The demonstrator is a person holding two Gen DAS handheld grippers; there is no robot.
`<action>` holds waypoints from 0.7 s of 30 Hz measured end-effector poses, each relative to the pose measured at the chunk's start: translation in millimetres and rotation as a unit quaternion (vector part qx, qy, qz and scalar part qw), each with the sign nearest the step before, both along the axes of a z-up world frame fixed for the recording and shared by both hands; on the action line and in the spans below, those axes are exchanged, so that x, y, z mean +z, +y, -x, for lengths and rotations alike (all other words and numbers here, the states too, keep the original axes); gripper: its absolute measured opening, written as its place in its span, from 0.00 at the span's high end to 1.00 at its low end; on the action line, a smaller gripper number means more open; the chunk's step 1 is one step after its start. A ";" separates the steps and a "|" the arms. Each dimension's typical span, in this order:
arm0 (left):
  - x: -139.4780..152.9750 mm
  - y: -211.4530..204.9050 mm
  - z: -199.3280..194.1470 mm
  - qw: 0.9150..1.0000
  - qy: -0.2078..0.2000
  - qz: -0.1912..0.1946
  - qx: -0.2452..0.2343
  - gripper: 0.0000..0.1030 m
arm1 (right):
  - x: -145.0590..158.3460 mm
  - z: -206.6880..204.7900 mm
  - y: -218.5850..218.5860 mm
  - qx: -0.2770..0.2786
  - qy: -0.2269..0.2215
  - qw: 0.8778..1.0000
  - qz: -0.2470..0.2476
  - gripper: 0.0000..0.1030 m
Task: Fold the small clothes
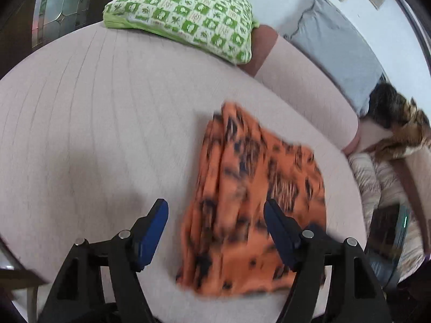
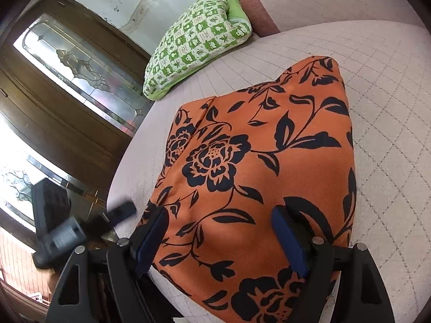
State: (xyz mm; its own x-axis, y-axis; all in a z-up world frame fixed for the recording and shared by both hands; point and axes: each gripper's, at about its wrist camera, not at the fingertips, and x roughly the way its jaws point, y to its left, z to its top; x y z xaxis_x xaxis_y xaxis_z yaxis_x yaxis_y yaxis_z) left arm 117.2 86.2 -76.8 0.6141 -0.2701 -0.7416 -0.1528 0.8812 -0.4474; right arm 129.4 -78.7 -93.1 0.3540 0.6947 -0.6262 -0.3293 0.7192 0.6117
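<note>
An orange cloth with a black flower print point(image 1: 242, 177) lies folded on the pale quilted seat point(image 1: 94, 121). My left gripper point(image 1: 215, 211) hovers over the cloth's near left part. It is open: the right blue pad is above the fabric, the left pad is above bare seat, and neither presses on anything. In the right wrist view the same cloth point(image 2: 242, 148) fills the middle. My right gripper point(image 2: 219, 222) stands open above its near end, with the fabric lying flat below both pads. One of the left gripper's fingers point(image 2: 122, 211) shows blurred at the cloth's left edge.
A green and white checked pillow point(image 1: 183, 18) rests at the far end of the seat, against a brown backrest point(image 1: 261, 51). A grey cushion point(image 1: 334, 51) and a furry brown item point(image 1: 404, 132) lie to the right. Wooden doors with glass panes point(image 2: 67, 80) stand beyond the seat's left edge.
</note>
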 end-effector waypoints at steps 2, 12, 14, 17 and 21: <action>-7.8 -3.3 -37.9 0.999 0.021 0.033 -0.025 0.28 | -0.6 0.4 -1.3 -0.002 -0.001 1.000 -0.007 0.21; -23.9 -38.5 -120.2 0.992 0.040 -0.012 -0.123 0.79 | -3.4 1.1 -9.4 -0.001 0.007 0.999 -0.036 0.21; -40.3 -43.8 -130.4 0.989 0.047 -0.034 -0.134 0.79 | -4.3 0.7 -9.8 -0.004 0.008 0.999 -0.034 0.21; -54.0 -35.5 -135.3 0.990 0.043 -0.003 -0.138 0.79 | -6.5 0.4 -9.6 0.001 0.008 0.999 -0.043 0.21; -43.1 -42.6 -135.1 0.987 0.041 -0.026 -0.150 0.57 | -6.5 2.6 -6.7 0.004 0.000 1.000 -0.031 0.21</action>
State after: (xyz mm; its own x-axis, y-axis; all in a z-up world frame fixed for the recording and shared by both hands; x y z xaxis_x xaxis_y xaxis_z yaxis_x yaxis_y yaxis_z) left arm 252.3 43.7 -119.9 0.4486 -0.3914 -0.8035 0.0846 0.9136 -0.3978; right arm 126.8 -85.4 -99.7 0.3493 0.7341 -0.5823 -0.3345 0.6782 0.6544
